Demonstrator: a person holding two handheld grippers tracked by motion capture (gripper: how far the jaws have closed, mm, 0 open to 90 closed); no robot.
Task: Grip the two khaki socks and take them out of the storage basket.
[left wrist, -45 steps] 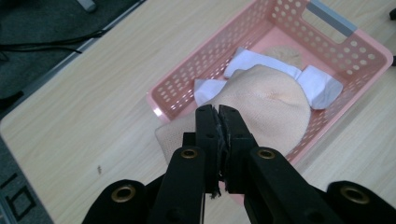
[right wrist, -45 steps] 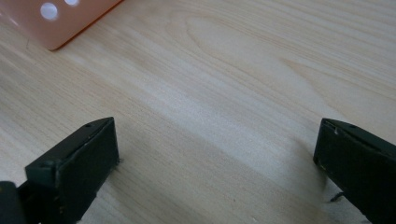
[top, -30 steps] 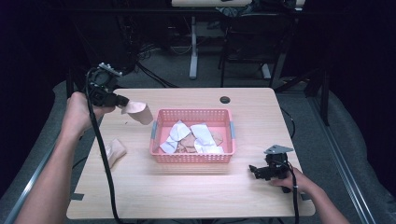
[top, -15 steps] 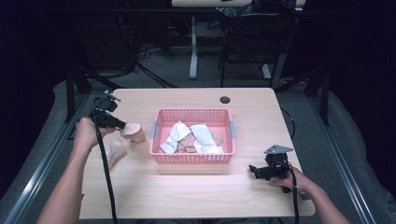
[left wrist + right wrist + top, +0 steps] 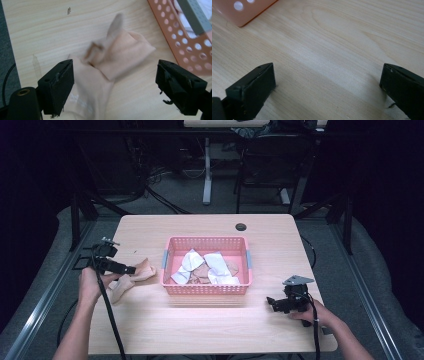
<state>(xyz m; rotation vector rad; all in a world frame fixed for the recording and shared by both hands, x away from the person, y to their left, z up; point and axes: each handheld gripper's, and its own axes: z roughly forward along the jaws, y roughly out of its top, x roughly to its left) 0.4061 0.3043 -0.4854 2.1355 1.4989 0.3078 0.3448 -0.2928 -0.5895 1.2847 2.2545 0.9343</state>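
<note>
A beige sock [image 5: 145, 270] [image 5: 125, 53] lies crumpled on the wooden table [image 5: 200, 330], left of the pink basket [image 5: 207, 240]. It rests partly on a second beige sock [image 5: 120, 290] [image 5: 87, 95]. My left gripper [image 5: 131, 269] [image 5: 115, 68] hovers just over the two, its jaws having just been opening; the top sock lies loose beneath them, clear of both pads. My right gripper [image 5: 270, 302] [image 5: 327, 75] rests low on the table at the front right, open, with bare wood between its jaws.
The basket [image 5: 185, 45] [image 5: 242, 15] holds several white and beige socks [image 5: 210, 267]. A black grommet [image 5: 241, 226] sits near the table's far edge. A scrap of clear tape [image 5: 36, 66] is stuck beside the socks.
My left gripper came down from above the table's left side to the socks and opened, letting the beige sock drop onto the other one. The right gripper stayed put.
</note>
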